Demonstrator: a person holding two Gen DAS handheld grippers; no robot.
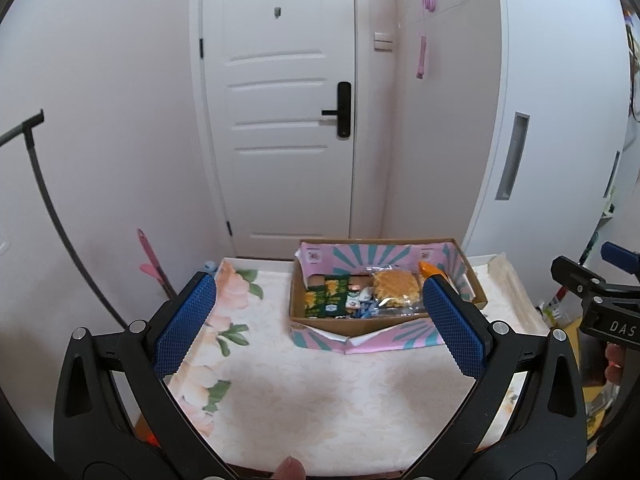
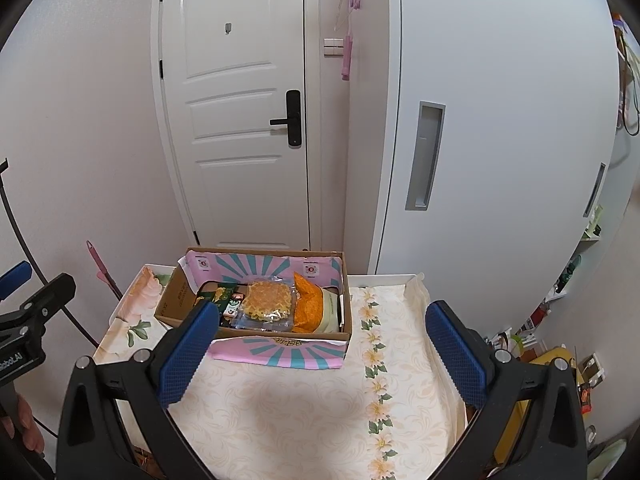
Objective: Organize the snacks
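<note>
A white door [image 1: 280, 112] with a black handle [image 1: 342, 110] is seen well beyond both tongs, and a pink skipping rope [image 2: 349, 20] is hung on the wall to its right. A grey-handled sliding panel [image 2: 426, 156] stands further right. Nothing is placed between either pair of tongs and the box: only bare floral cloth of the tabletop [image 1: 320, 392] is seen there.

The left tongs [image 1: 320, 320] are held wide apart with nothing between the blue pads [image 1: 184, 328]. The right tongs [image 2: 324, 354] are likewise spread wide and hold nothing.

The cardboard box [image 2: 256, 332] is set ahead of both tongs on the far part of the tabletop, its pink and teal flaps folded outward. Inside it, a clear packet of yellow waffle-like snacks [image 2: 267, 301] is laid in the middle, an orange bag [image 2: 308, 304] just to its right, and green packets [image 1: 326, 296] to its left, with small wrapped sweets [image 1: 360, 298] between
</note>
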